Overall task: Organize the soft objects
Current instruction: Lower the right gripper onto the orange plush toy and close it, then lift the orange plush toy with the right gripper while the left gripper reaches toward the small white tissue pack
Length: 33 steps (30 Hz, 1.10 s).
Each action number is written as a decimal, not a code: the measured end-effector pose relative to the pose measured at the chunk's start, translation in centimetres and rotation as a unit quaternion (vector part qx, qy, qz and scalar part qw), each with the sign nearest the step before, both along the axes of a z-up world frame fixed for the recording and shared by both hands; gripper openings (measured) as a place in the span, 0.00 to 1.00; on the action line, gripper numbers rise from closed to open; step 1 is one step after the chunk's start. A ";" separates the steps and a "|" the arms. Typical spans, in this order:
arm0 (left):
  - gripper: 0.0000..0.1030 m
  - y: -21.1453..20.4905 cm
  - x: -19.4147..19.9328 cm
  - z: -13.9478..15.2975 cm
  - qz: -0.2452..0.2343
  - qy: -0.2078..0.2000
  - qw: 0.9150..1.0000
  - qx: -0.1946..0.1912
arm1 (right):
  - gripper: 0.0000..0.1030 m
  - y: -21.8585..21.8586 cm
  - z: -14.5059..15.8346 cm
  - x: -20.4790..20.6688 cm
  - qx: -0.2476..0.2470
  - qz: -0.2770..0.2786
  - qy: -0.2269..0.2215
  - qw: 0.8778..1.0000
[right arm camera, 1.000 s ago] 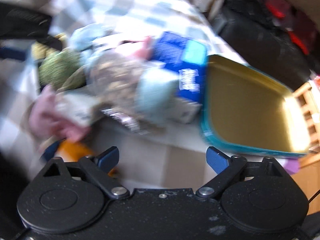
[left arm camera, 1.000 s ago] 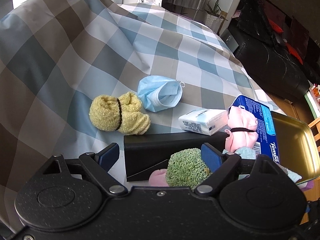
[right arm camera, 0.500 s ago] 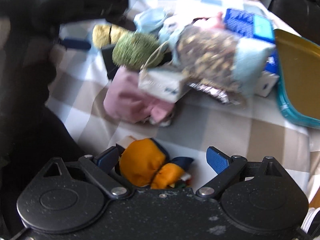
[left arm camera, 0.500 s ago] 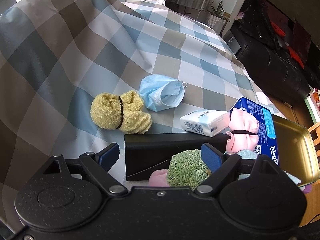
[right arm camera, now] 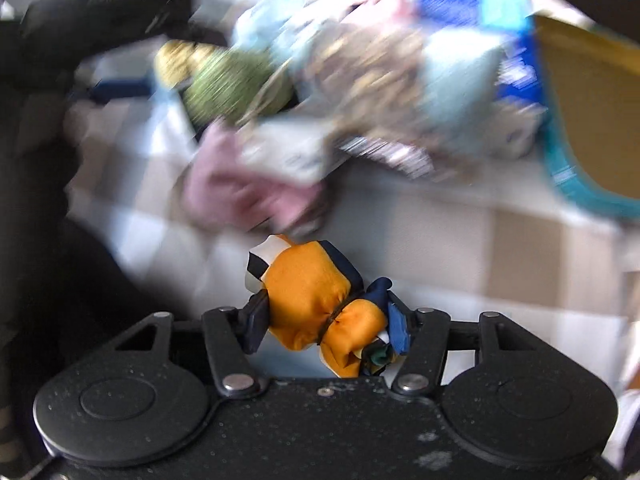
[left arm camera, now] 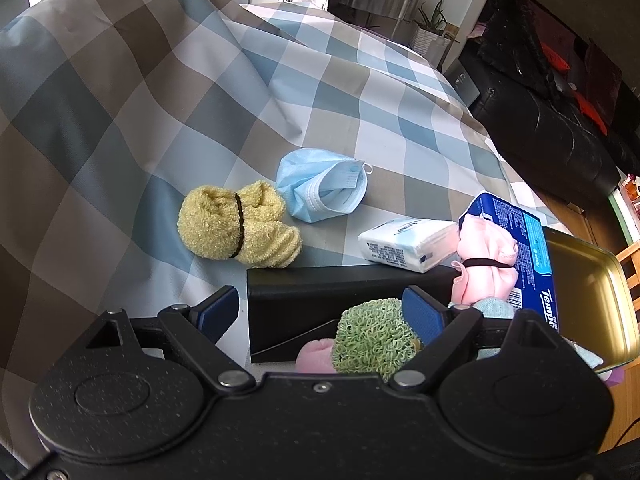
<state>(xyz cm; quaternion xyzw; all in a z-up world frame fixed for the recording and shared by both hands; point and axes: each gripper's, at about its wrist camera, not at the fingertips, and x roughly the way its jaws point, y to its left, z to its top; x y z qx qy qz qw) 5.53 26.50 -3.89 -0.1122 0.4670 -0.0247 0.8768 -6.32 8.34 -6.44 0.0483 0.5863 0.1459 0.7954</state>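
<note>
In the right wrist view an orange and navy cloth bundle (right arm camera: 316,300), tied with a black band, sits between my right gripper's (right arm camera: 326,322) jaws. The jaws are closing and both pads touch it. Beyond it, blurred, lie a pink cloth (right arm camera: 240,188) and a green knitted ball (right arm camera: 224,84). My left gripper (left arm camera: 320,312) hangs open with nothing in it, just above a black case (left arm camera: 320,292) and the green knitted ball (left arm camera: 372,340). Farther off on the checked cloth lie a yellow towel roll (left arm camera: 236,224), a blue face mask (left arm camera: 324,188) and a pink banded bundle (left arm camera: 484,260).
A gold tray with a teal rim (left arm camera: 592,292) sits at the right, also in the right wrist view (right arm camera: 592,120). A white tissue pack (left arm camera: 404,244) and a blue tissue pack (left arm camera: 528,240) lean by the case. A black sofa (left arm camera: 552,128) stands beyond the checked cloth (left arm camera: 120,100).
The right gripper tipped downward over the orange bundle and its jaws came in from wide open onto it. The left gripper and the things before it have not moved.
</note>
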 end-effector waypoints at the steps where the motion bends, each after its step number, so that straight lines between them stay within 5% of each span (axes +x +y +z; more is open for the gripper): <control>1: 0.82 0.0 0.0 0.0 0.000 0.000 1.000 0.000 | 0.56 -0.7 0.3 0.0 -0.011 -0.015 -0.013 1.000; 10: 0.83 0.0 0.0 0.0 0.000 0.000 1.000 0.000 | 0.73 -1.9 -0.8 -0.6 -0.072 -0.021 -0.081 0.994; 12: 0.83 0.0 0.0 -0.1 -0.001 0.000 1.000 0.001 | 0.86 -1.5 -1.1 -0.7 -0.074 -0.011 -0.086 0.994; 21: 0.83 -0.4 -0.1 -0.1 -0.010 -0.002 1.000 0.004 | 0.94 0.0 -3.9 0.7 -0.105 -0.016 -0.077 0.991; 27: 0.83 -0.6 -0.4 0.0 -0.019 -0.007 1.000 0.012 | 0.64 -1.2 -2.7 1.1 -0.088 0.012 -0.070 0.994; 33: 0.83 -0.9 -0.5 0.1 -0.028 -0.006 0.999 0.016 | 0.52 -2.3 -1.0 1.2 -0.060 0.049 -0.049 0.996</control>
